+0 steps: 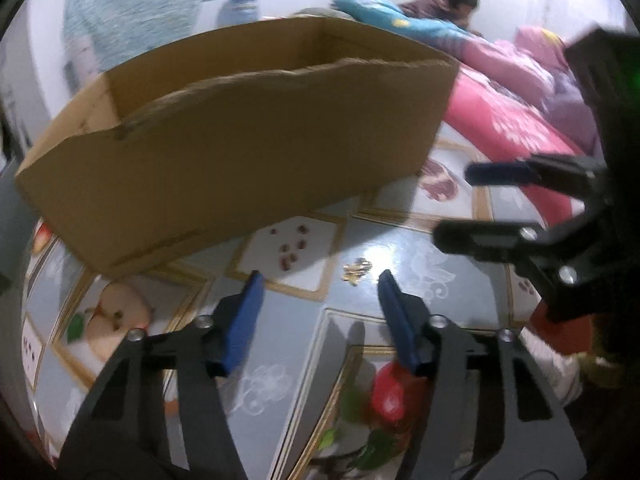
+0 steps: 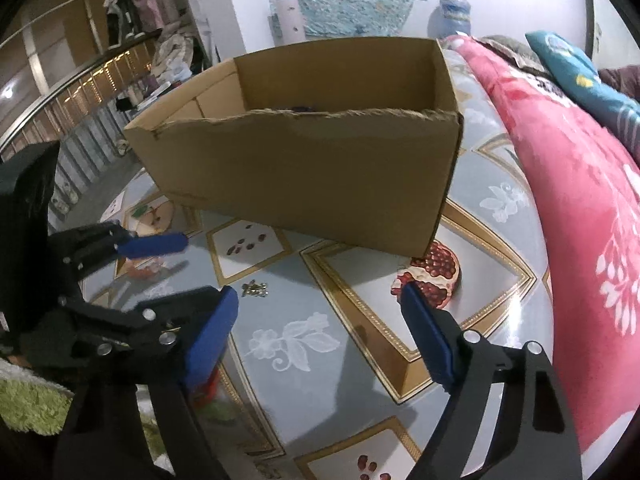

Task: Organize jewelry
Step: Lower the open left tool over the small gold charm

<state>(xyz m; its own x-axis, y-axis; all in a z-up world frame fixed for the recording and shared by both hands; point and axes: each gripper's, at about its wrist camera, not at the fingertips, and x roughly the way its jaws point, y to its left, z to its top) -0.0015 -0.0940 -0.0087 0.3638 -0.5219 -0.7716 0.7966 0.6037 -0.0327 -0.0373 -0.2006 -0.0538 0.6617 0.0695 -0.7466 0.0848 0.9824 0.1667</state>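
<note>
A small cluster of gold-coloured jewelry (image 1: 356, 270) (image 2: 254, 289) lies on the patterned tablecloth (image 2: 320, 360), in front of an open cardboard box (image 1: 240, 140) (image 2: 304, 168) with a torn front rim. My left gripper (image 1: 320, 280) (image 2: 198, 266) is open just short of the jewelry, which lies closer to its right finger; nothing sits between the pads. My right gripper (image 2: 318, 298) (image 1: 452, 205) is open wide and empty, with the jewelry beyond its left fingertip. The two grippers come at the cluster from either side. Something dark shows inside the box, mostly hidden.
A pink floral blanket (image 2: 580, 220) and pillows (image 1: 380, 12) are heaped along the right of the table. A person (image 1: 444, 2) lies beyond them. A green rug (image 2: 28, 404) lies below the table's left edge, with shelves (image 2: 100, 60) behind.
</note>
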